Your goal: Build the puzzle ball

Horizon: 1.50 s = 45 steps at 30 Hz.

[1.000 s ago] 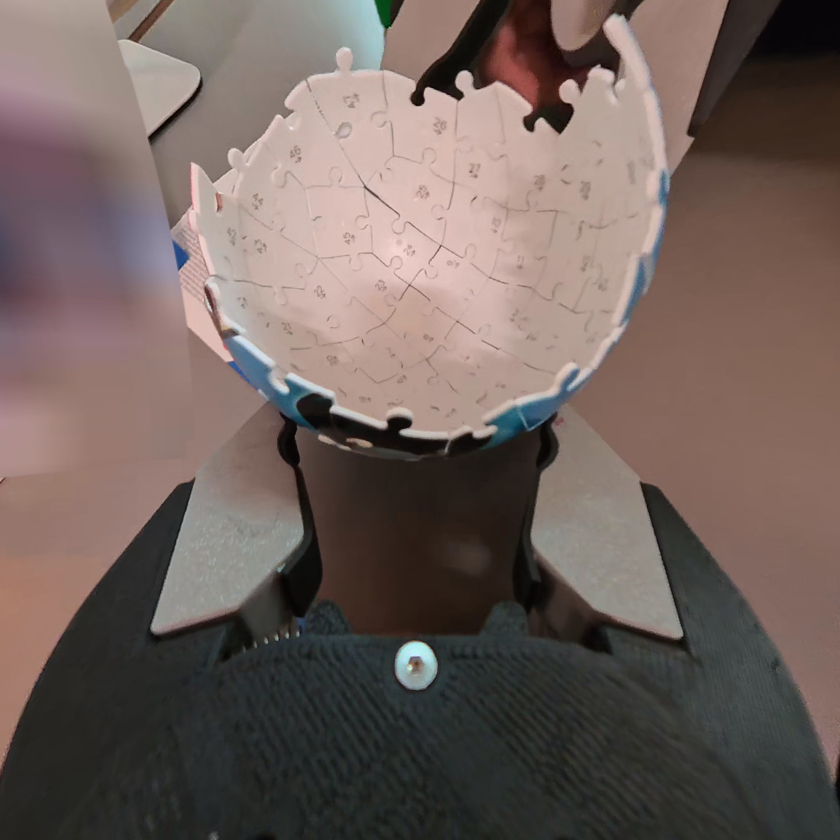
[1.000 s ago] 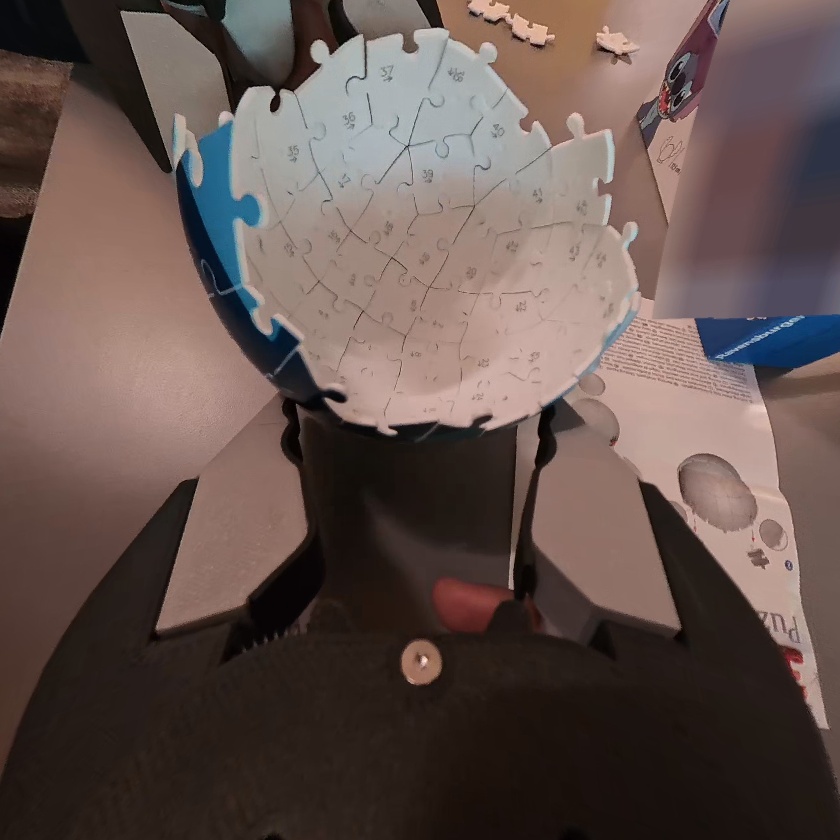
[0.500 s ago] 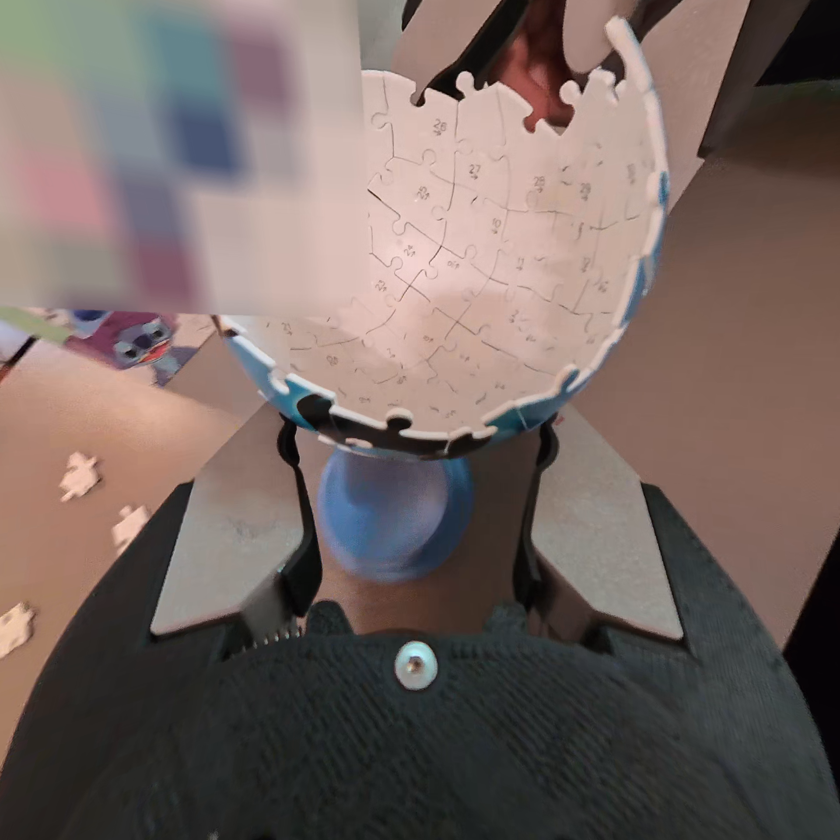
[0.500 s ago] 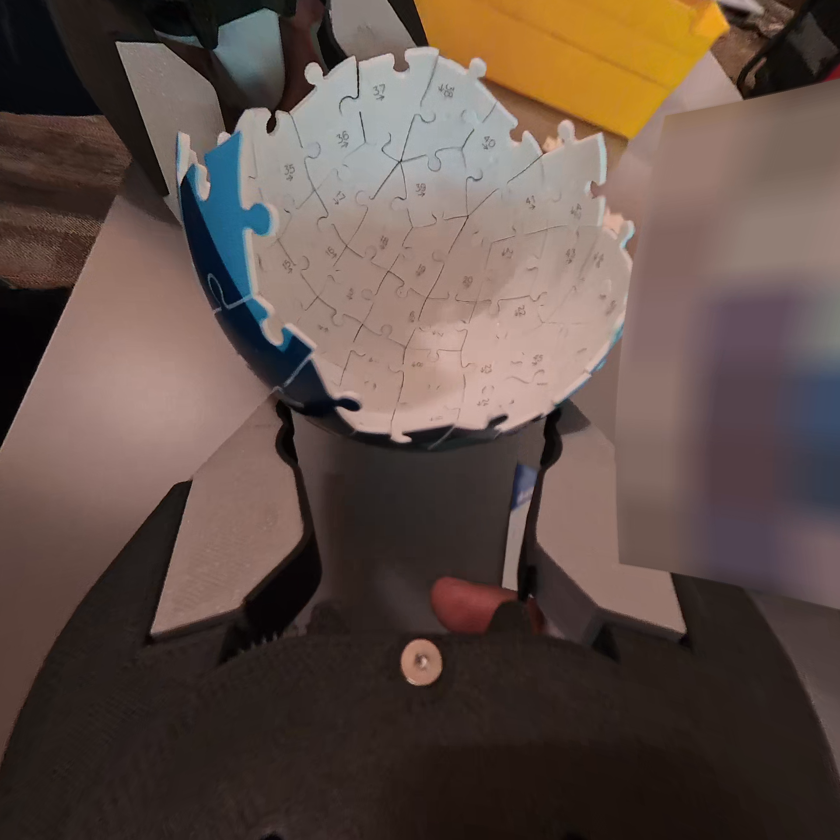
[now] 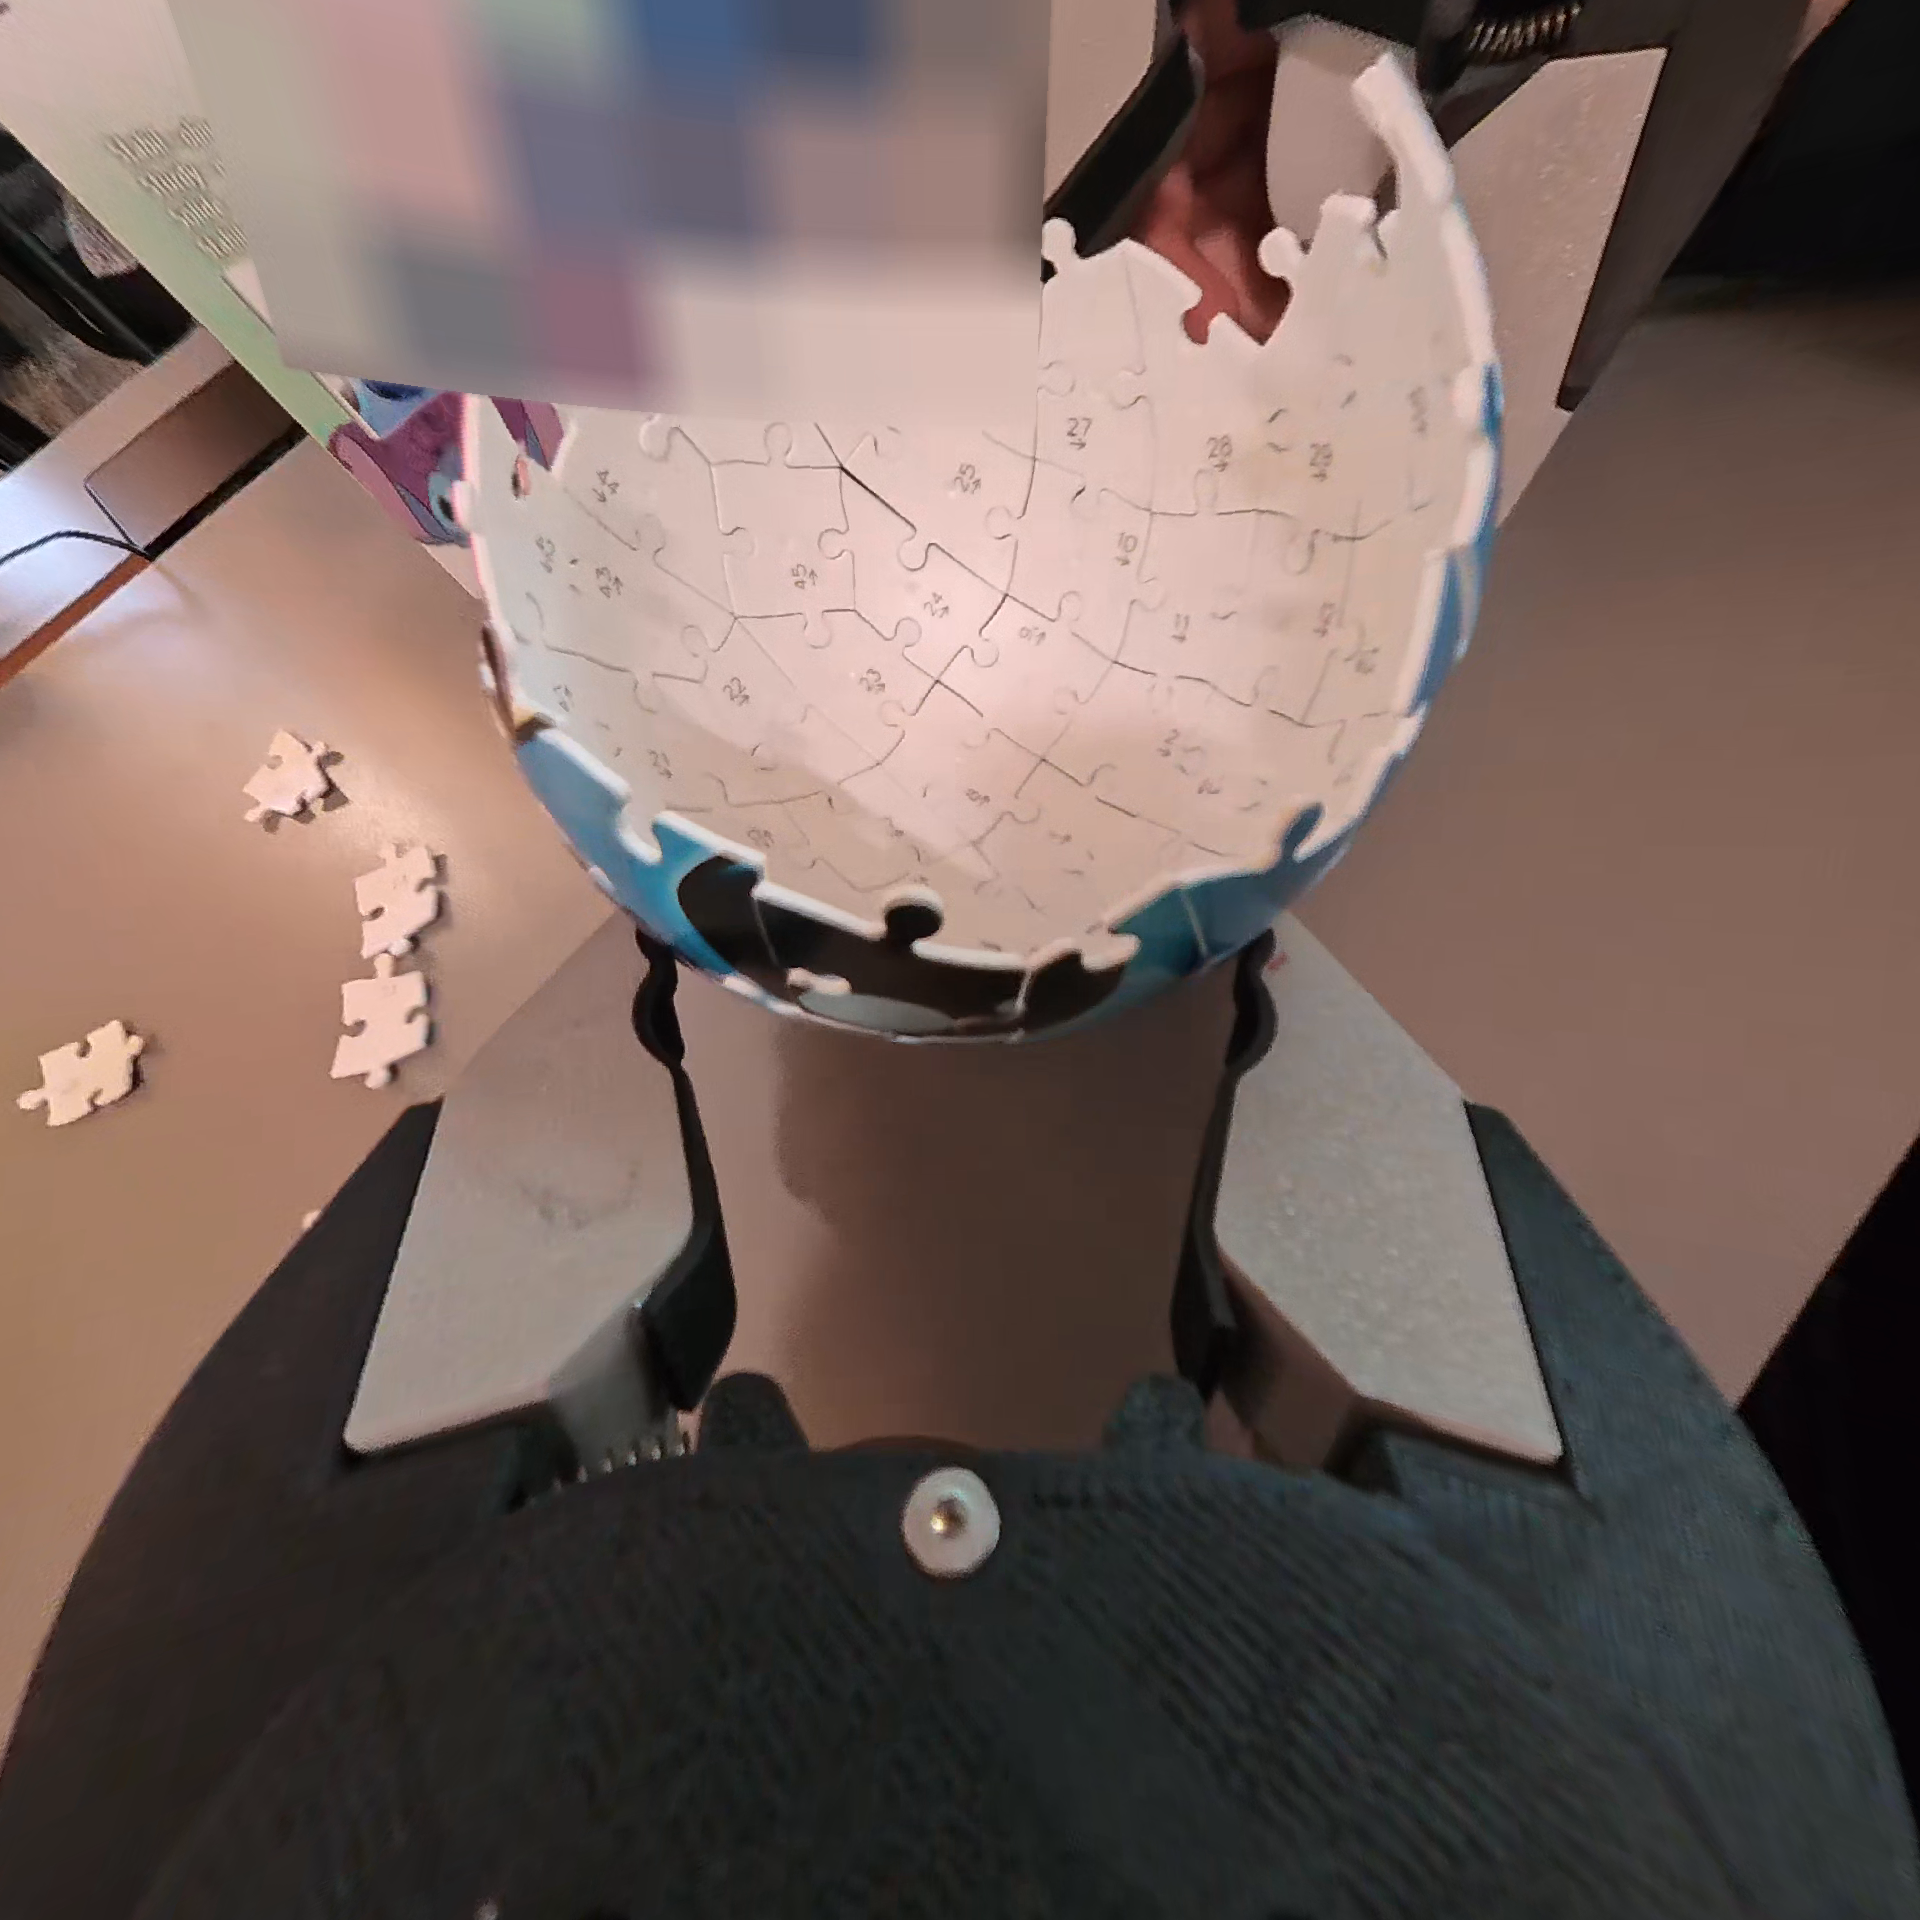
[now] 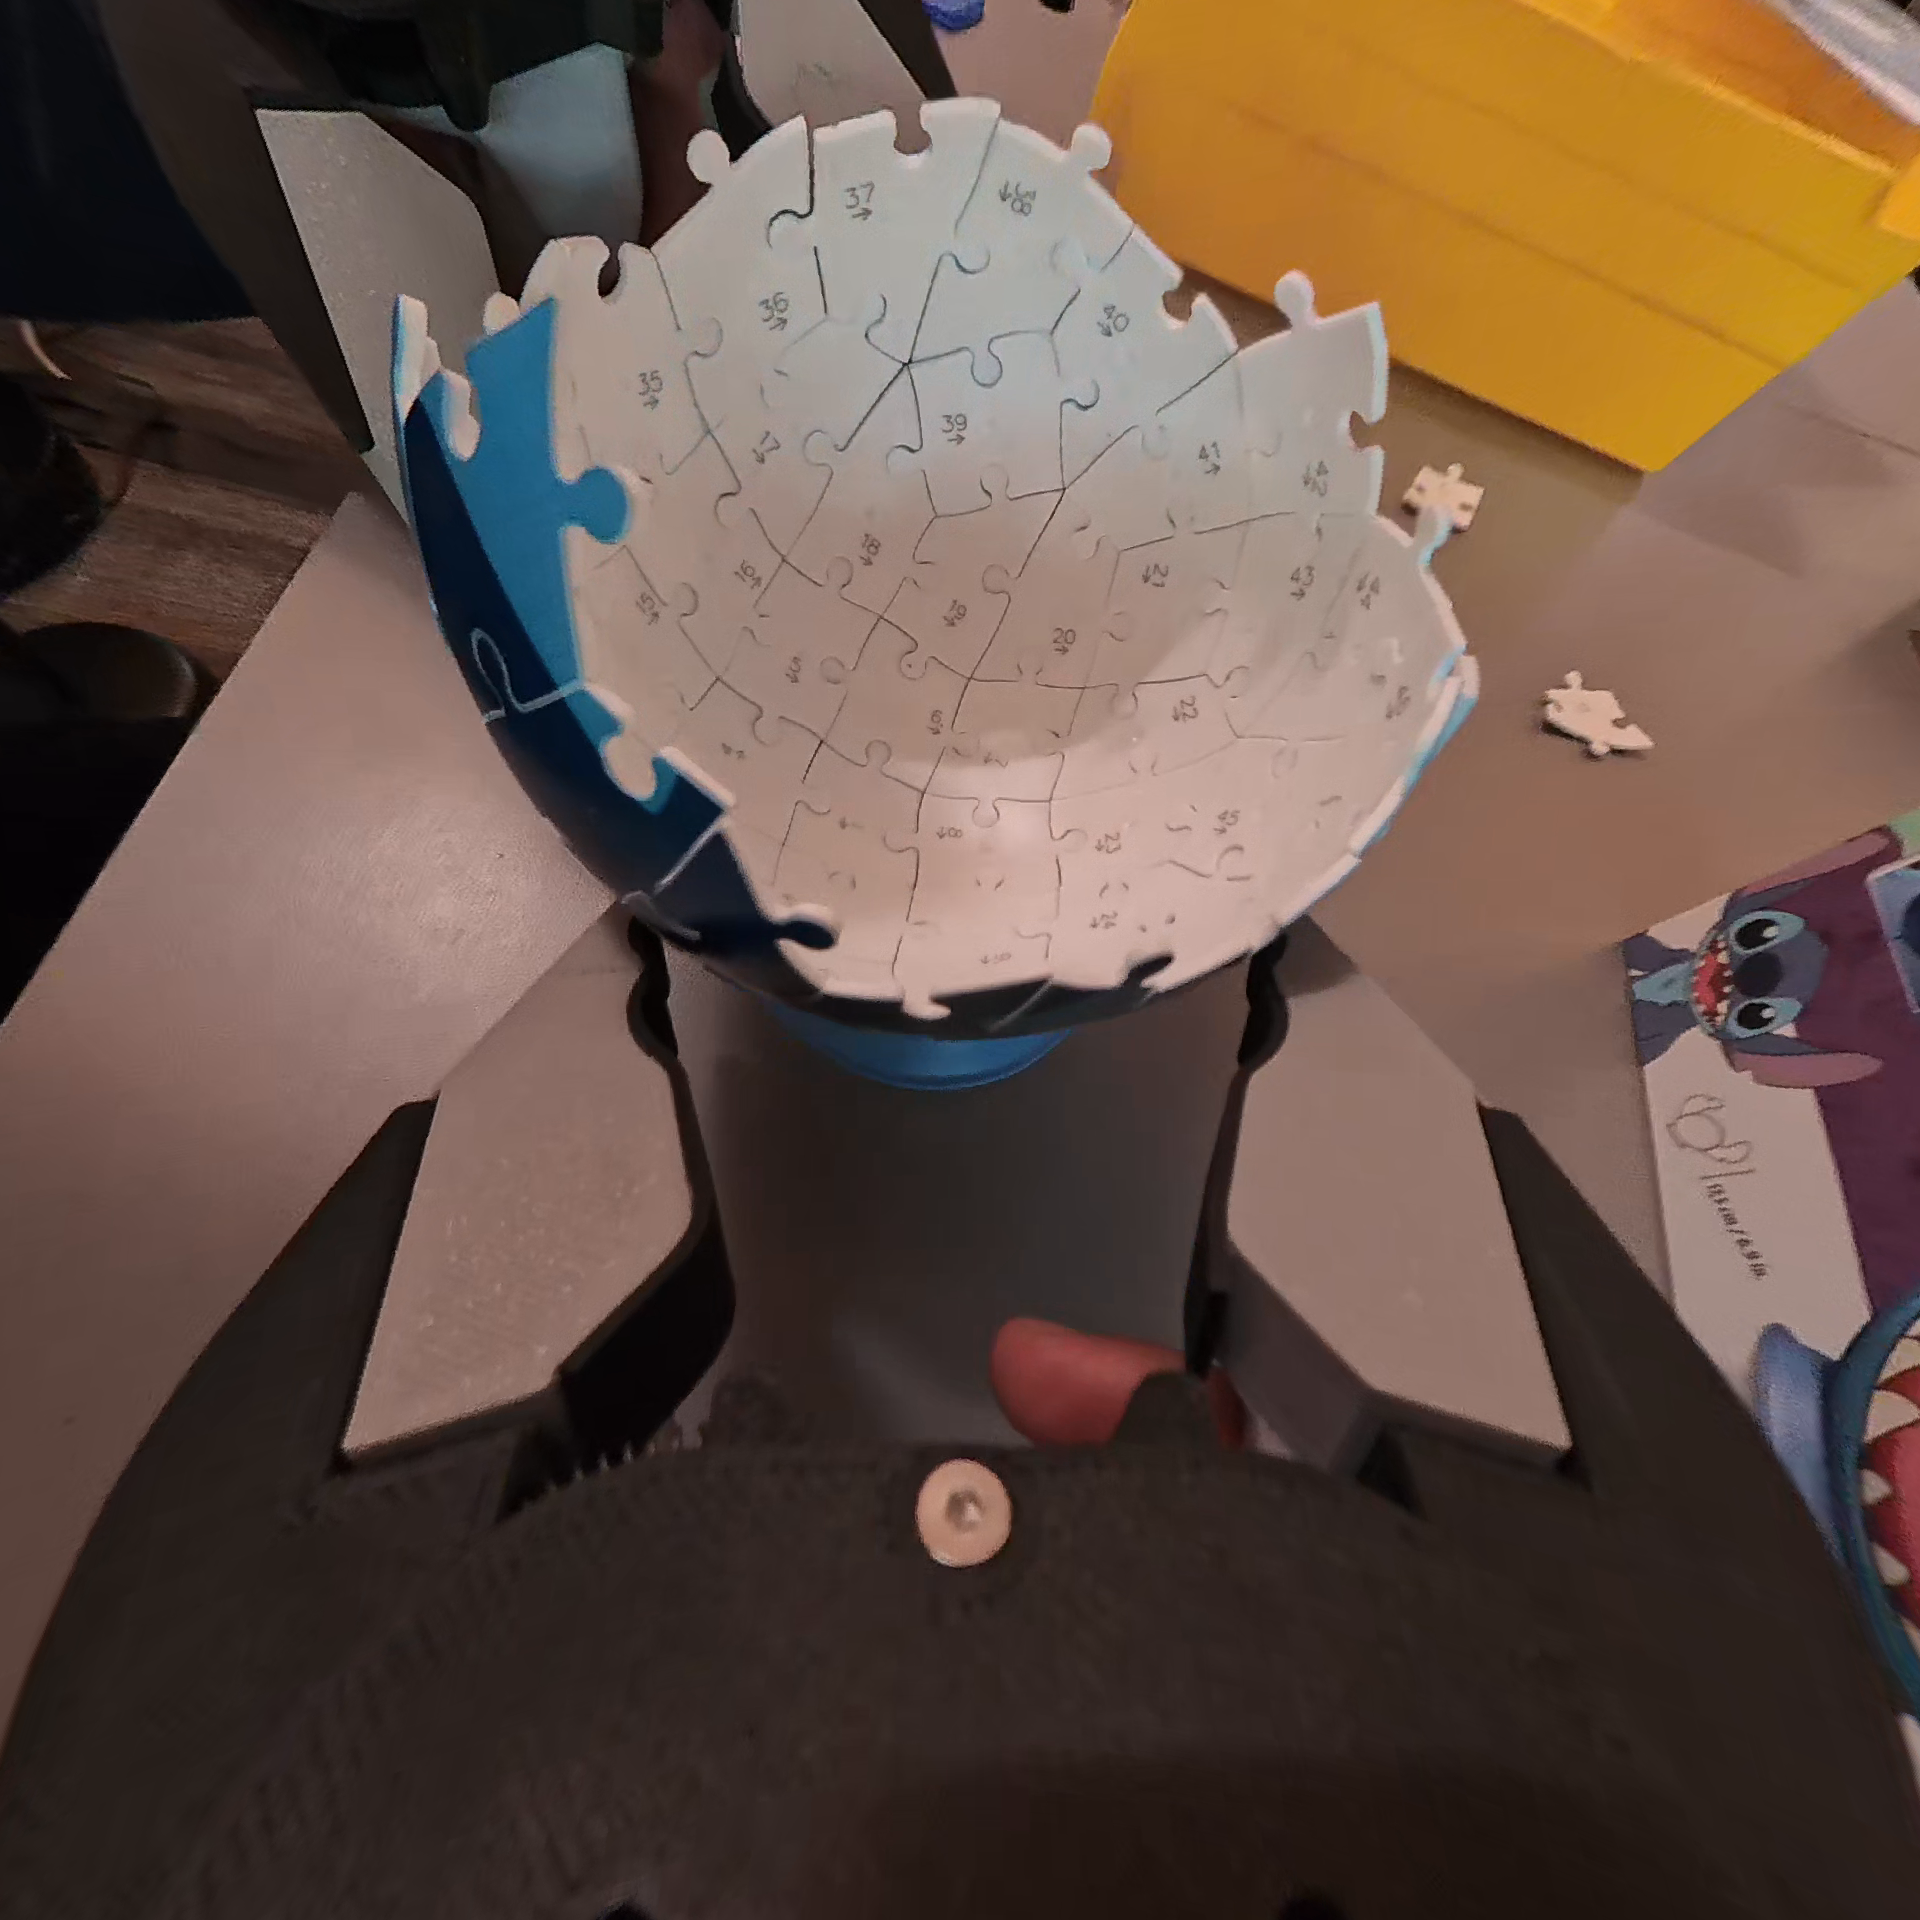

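The half-built puzzle ball (image 5: 987, 644) is pinched by both left tongs (image 5: 951, 951) and right tongs (image 6: 956, 961); seating it on the blue stand (image 6: 914, 1055) is judged next.

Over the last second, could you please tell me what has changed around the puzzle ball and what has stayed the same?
The half-built puzzle ball was carried sideways above the table: loose pieces and the yellow bin came into view, and the blue stand now shows beneath it. Nothing was grasped or released. The left hand-held gripper and right hand-held gripper stayed around the shell's lower edges, which is unchanged.
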### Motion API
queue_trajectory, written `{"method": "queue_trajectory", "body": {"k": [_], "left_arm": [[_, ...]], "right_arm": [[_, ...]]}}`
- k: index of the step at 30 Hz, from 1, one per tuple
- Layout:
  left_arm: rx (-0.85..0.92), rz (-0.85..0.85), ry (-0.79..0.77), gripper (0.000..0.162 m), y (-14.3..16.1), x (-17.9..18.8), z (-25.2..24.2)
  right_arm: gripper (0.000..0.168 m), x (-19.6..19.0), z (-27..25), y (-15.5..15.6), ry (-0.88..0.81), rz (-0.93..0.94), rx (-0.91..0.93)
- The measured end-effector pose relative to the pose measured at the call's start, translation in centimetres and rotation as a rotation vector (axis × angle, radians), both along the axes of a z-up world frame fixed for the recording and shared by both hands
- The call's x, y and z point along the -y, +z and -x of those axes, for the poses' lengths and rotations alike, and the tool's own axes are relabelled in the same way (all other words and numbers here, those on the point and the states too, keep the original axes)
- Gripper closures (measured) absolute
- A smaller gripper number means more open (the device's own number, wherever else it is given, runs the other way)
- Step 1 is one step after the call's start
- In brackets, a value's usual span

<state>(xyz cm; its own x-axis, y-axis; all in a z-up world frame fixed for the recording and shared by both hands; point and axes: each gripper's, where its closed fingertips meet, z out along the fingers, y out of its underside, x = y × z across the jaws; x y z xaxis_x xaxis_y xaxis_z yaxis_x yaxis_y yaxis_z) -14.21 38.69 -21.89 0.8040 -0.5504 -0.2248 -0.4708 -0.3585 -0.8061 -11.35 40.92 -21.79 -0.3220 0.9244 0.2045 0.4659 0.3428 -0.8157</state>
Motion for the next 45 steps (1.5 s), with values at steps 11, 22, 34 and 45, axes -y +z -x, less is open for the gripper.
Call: {"method": "queue_trajectory", "body": {"k": [11, 22, 34, 45], "left_arm": [[0.033, 0.026, 0.002, 0.051, -1.3, 0.0, -0.5], [0.129, -0.048, -0.017, 0.052, 0.0, 0.2, -0.8], [0.080, -0.158, -0.043, 0.047, 0.9, 1.4, -1.2], [0.163, -0.151, -0.022, 0.052, 1.5, 1.5, -0.6]], "right_arm": [[0.058, -0.1, -0.7, -2.6, 0.001, -0.016, 0.071], [0.062, -1.0, -2.0, -1.7, -0.034, 0.039, 0.032], [0.082, -4.2, -4.9, 2.7, -0.155, 0.193, -0.079], [0.135, -4.7, 0.6, 5.0, -0.274, 0.251, 0.373]]}}
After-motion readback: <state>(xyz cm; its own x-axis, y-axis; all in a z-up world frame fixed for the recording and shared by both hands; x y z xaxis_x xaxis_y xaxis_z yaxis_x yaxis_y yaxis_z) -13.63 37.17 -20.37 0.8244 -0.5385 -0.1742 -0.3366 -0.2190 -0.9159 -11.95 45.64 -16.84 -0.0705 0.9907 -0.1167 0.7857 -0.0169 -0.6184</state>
